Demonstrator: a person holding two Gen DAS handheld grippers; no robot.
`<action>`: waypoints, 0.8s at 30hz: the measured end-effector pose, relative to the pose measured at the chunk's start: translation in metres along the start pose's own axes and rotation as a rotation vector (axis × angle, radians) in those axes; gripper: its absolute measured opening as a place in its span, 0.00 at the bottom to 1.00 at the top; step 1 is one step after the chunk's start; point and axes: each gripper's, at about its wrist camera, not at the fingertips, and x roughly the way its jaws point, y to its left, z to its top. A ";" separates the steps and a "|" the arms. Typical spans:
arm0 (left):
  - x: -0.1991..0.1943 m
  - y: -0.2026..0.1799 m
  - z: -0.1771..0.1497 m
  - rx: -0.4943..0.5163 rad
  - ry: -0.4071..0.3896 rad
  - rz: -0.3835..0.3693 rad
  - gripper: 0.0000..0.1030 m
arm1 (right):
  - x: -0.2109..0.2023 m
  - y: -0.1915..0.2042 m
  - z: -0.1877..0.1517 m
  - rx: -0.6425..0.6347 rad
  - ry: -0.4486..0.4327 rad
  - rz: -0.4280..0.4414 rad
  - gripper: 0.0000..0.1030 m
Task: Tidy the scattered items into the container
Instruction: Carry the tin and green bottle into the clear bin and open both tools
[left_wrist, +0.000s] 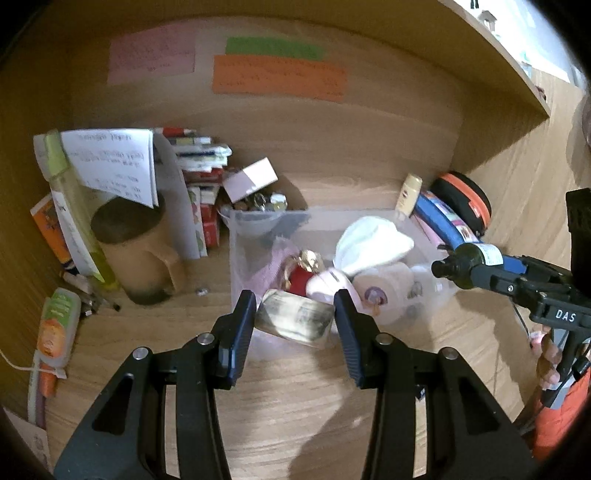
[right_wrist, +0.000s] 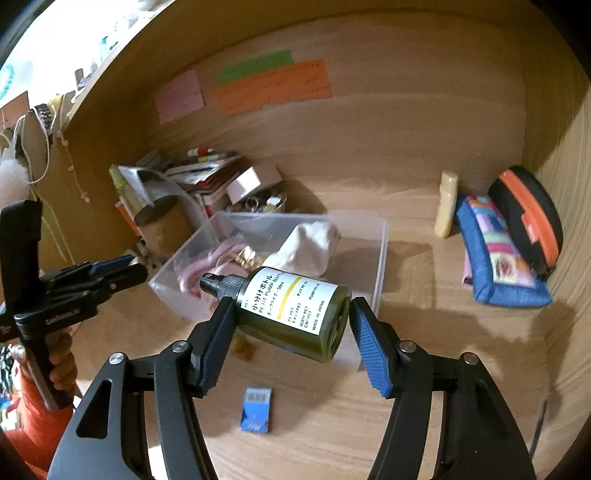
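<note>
- Grippers first: the left gripper is clamped on a small clear bottle with a pale label, held sideways just in front of the container's near wall. The right gripper is holding a green pump bottle end to end, with the cap end against one pad and the base against the other.
- Container is a clear plastic bin in the middle of the table, already holding a white cloth, something pink and a few small bits.
- Risk one: that green bottle is round and held along its length, so I reckon it could pivot or pop out if the hand tilts much more.
- Risk two: both grippers are heading for the same bin, so they could bump each other or catch the near rim and shove the light bin back.
- Risk three: the cloth sits high, so a dropped bottle might roll off it.
- Room: open table in front and to the right of the bin; a blue card still lies loose there.
- Left side is tight, with a brown mug and a stack of books just beside the bin. The pouch and the desk's side wall close off the far right.
</note>
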 end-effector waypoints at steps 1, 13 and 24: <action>-0.001 0.001 0.003 -0.003 -0.007 -0.001 0.42 | 0.000 -0.002 0.003 0.000 -0.005 0.001 0.57; 0.024 0.009 0.018 -0.023 0.010 -0.007 0.42 | 0.032 -0.001 0.024 -0.008 0.019 0.010 0.57; 0.062 0.016 0.013 -0.034 0.083 -0.010 0.42 | 0.066 -0.003 0.026 -0.024 0.082 -0.004 0.57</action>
